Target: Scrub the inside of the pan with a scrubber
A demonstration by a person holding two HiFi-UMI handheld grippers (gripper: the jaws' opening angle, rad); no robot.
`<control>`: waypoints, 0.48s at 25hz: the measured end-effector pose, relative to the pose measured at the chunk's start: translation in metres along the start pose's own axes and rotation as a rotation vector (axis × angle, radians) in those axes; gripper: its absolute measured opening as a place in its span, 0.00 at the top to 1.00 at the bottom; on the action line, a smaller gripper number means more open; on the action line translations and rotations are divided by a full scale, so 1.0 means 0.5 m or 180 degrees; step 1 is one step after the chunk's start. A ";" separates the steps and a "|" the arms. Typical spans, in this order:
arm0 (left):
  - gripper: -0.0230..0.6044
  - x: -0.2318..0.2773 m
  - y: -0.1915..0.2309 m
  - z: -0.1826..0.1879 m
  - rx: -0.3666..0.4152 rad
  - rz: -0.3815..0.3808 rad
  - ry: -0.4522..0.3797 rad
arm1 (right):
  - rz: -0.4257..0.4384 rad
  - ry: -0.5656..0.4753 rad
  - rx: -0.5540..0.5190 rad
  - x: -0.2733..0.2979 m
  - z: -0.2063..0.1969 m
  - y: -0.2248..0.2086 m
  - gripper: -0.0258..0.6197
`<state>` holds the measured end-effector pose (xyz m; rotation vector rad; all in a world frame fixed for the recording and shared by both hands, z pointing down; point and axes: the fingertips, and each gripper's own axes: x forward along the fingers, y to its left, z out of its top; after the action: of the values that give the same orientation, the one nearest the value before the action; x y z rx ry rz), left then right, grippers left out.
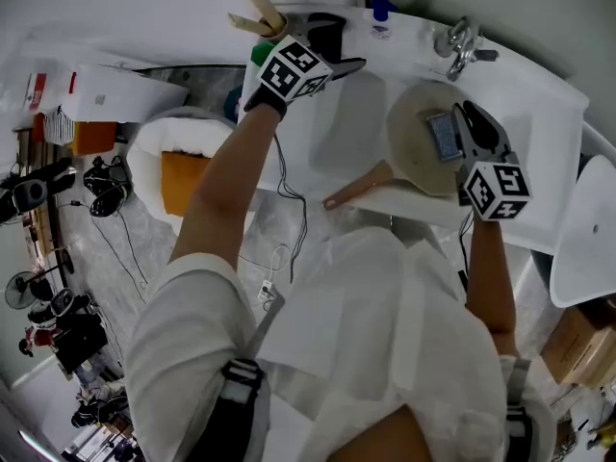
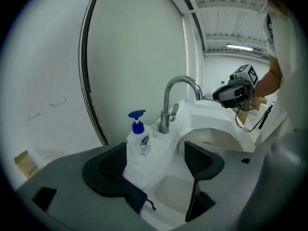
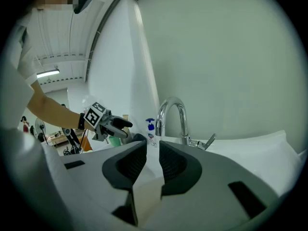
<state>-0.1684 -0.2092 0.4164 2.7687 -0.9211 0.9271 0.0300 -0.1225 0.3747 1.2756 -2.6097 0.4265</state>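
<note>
Head view, item one: pan (image 1: 416, 123), pale inside, lying in the white sink (image 1: 539, 114) just in front of the tap (image 1: 460, 44), wooden handle (image 1: 356, 189) jutting toward me

Item two: scrubber (image 1: 444, 135), grey slab, within the pan's round

Item three: my right hand-held gripper (image 1: 469, 118), jaws drawn close on what I take to be the scrubber's edge; the right gripper view shows a pale strip filling the narrow gap

Item four: my left hand-held gripper (image 1: 345, 46), jaws wide apart with nothing between them, hovering over the side basin (image 1: 346, 128) near the soap bottle (image 1: 381, 17), well apart from the pan

Handling note: nothing steadies the pan, so I judge it best to bring the left one to the handle, then press the scrubber flat and sweep in circles

Clearance: tap close behind the pan's far rim, sink edge near on the right; open room lies left, over the basin
</note>
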 end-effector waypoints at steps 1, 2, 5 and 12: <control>0.37 0.019 0.009 0.001 0.0033 -0.0028 0.0002 | -0.0027 0.0004 0.0019 0.003 -0.002 -0.003 0.85; 0.37 0.038 0.018 0.003 0.0067 -0.0053 0.0001 | -0.0054 0.0009 0.0035 0.006 -0.002 -0.007 0.85; 0.37 0.096 0.053 0.011 0.0173 -0.0065 0.0017 | -0.0137 0.0030 0.0072 0.010 -0.001 -0.022 0.85; 0.37 0.212 0.106 0.020 0.0195 -0.0164 -0.0030 | -0.0264 0.0110 0.0131 0.012 -0.014 -0.051 0.85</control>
<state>-0.1260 -0.3100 0.4631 2.8357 -0.8319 0.9507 0.0470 -0.1393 0.3875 1.3715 -2.5217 0.4857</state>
